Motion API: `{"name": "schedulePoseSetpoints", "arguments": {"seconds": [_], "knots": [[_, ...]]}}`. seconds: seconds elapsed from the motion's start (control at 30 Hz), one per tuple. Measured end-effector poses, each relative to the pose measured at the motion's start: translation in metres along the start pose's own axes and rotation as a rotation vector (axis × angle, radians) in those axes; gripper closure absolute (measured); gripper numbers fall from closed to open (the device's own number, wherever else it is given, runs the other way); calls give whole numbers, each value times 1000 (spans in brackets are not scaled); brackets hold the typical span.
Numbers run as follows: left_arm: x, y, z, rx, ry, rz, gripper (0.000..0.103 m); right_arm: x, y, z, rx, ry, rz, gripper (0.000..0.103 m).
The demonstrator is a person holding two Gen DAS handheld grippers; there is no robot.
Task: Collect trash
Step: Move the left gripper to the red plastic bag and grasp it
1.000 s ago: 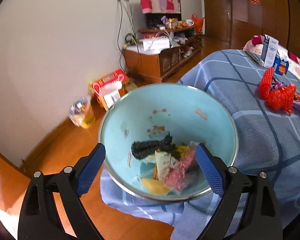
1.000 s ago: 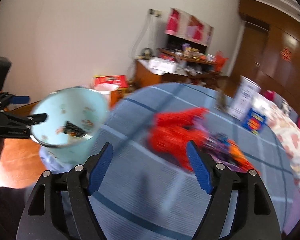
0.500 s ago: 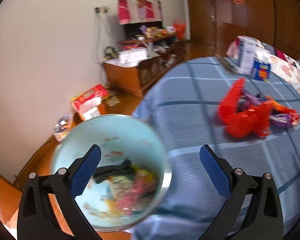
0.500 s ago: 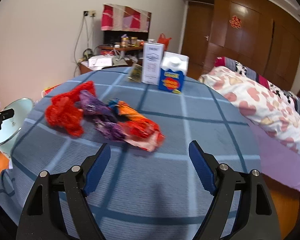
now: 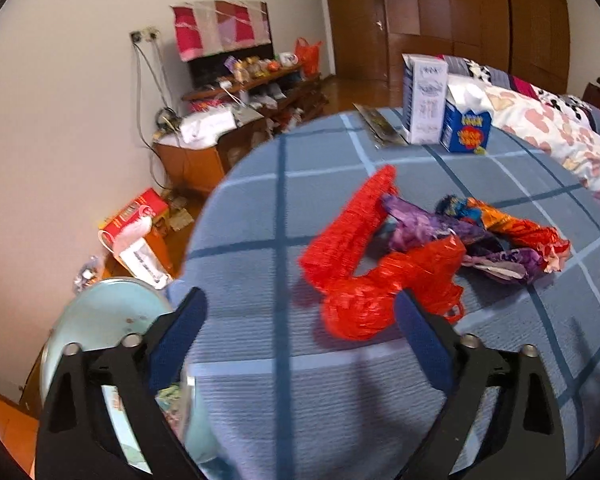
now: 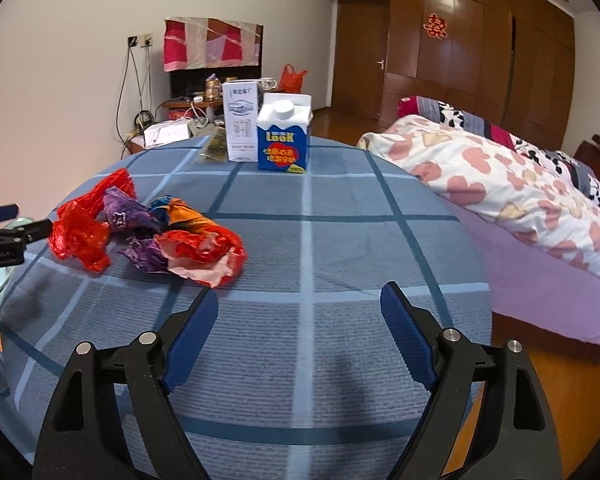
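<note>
A crumpled red plastic bag (image 5: 364, 280) lies on the blue checked tablecloth (image 5: 260, 208), with purple (image 5: 420, 224) and orange-red wrappers (image 5: 516, 228) beside it. My left gripper (image 5: 300, 328) hovers just short of the red bag. Its jaws are closing, and the bag's near end sits by the tips without the pads pressing it. The light blue bin (image 5: 100, 320) stands at the table's lower left with trash inside. In the right wrist view the wrapper pile (image 6: 160, 232) lies left of my right gripper (image 6: 300, 320), whose jaws are opening over bare cloth. My left gripper (image 6: 4, 236) shows at the left edge.
A white carton (image 6: 242, 120), a blue milk carton (image 6: 284, 138) and a flat packet (image 6: 216, 146) stand at the table's far side. A bed with a heart-print quilt (image 6: 500, 184) runs along the right. A cluttered wooden cabinet (image 5: 220, 132) and boxes (image 5: 136, 220) stand by the wall.
The left gripper swung from over the bin to the red bag, and its jaws narrowed. The right gripper swung right across the table, so the wrapper pile now lies to its left.
</note>
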State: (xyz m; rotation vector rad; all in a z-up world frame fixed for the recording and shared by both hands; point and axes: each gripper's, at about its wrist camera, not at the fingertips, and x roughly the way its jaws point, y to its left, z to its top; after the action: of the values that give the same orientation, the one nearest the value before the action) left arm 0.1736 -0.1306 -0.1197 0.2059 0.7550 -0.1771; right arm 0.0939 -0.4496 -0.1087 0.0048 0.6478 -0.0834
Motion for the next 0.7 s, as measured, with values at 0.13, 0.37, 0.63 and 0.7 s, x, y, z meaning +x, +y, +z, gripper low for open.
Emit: {"name": "schedulePoseSetpoints", "arguments": {"seconds": [0.13, 0.37, 0.63, 0.7], "knots": [[19, -6, -5, -23, 75, -75, 45, 2, -1, -1, 3, 4, 4, 21], [29, -11, -13, -39, 114, -141, 85, 3, 1, -1, 2, 11, -1, 21], [12, -1, -14, -2, 77, -131, 93, 3, 1, -1, 0, 13, -5, 21], [7, 1, -13, 11, 64, -129, 94, 3, -1, -1, 5, 12, -4, 21]]}}
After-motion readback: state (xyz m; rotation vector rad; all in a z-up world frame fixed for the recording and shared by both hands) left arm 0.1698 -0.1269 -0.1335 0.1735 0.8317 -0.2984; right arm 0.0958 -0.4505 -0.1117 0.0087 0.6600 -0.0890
